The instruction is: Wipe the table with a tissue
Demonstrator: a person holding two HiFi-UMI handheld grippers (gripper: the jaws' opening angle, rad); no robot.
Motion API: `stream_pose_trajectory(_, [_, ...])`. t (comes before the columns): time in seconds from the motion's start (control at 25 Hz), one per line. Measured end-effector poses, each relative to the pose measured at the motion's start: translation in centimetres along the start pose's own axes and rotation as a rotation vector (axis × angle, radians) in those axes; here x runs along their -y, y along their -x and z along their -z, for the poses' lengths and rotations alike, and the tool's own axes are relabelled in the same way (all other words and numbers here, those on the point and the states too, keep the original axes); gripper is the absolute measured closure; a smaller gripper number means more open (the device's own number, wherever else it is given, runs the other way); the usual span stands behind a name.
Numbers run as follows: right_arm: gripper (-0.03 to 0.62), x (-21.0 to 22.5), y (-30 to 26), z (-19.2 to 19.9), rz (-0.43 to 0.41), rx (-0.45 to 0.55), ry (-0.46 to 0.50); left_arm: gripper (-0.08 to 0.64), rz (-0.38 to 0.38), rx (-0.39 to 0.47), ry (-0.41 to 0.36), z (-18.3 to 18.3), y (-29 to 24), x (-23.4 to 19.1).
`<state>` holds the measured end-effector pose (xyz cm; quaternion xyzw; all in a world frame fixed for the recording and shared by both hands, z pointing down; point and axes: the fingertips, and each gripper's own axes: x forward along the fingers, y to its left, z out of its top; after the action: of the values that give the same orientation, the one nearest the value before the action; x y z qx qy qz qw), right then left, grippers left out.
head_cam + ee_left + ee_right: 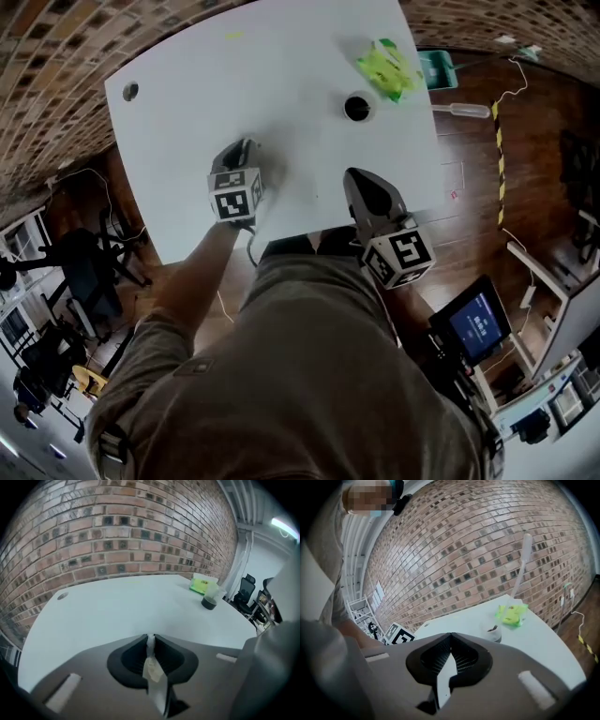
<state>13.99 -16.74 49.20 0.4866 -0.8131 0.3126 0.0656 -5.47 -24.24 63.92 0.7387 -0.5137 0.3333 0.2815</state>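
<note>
The left gripper (246, 146) (151, 637) is over the near left part of the white rectangular counter (234, 66) (103, 611). Its jaws are pressed together on a thin white crumpled tissue (152, 667), which runs as a narrow strip down the line where they meet. The head view does not show whether the tissue touches the counter.

The right gripper (358, 176) (451, 635) is to the right, at the counter's near edge. Its jaws are closed tip to tip with nothing between them.

Towards the far right corner stands a clear plastic cup with dark contents (357, 108) (209, 599) (492, 630). Just beyond it lies a bright green crinkled packet (389, 67) (201, 584) (512, 614). Both are well apart from the grippers. A red brick wall (117, 536) rises behind the counter's far edge.
</note>
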Motion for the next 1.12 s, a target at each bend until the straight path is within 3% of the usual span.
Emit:
stream_pose_trajectory(0.28, [0.580, 1.4, 1.8, -0.5, 0.038, 0.028, -0.023, 0.520, 0.109, -0.017, -0.111, -1.2, -0.7, 6.7])
stream_pose_trajectory(0.44, [0.580, 1.3, 1.6, -0.4, 0.031, 0.027, -0.018, 0.520, 0.123, -0.013, -0.150, -1.4, -0.5, 8.0])
stream_pose_trajectory(0.64, [0.580, 0.3, 0.7, -0.6, -0.008, 0.010, 0.005, 0.520, 0.054, -0.018, -0.112, -0.2, 0.1, 4.4])
stream_pose_trajectory(0.92, [0.580, -1.7, -0.7, 0.0, -0.055, 0.012, 0.010, 0.520, -0.114, -0.027, -0.027, 2.0, 2.8, -4.2])
stream_pose_trajectory(1.12, [0.580, -2.2, -0.8, -0.2, -0.074, 0.001, 0.034, 0.520, -0.154, -0.032, 0.015, 3.3, 3.4, -6.3])
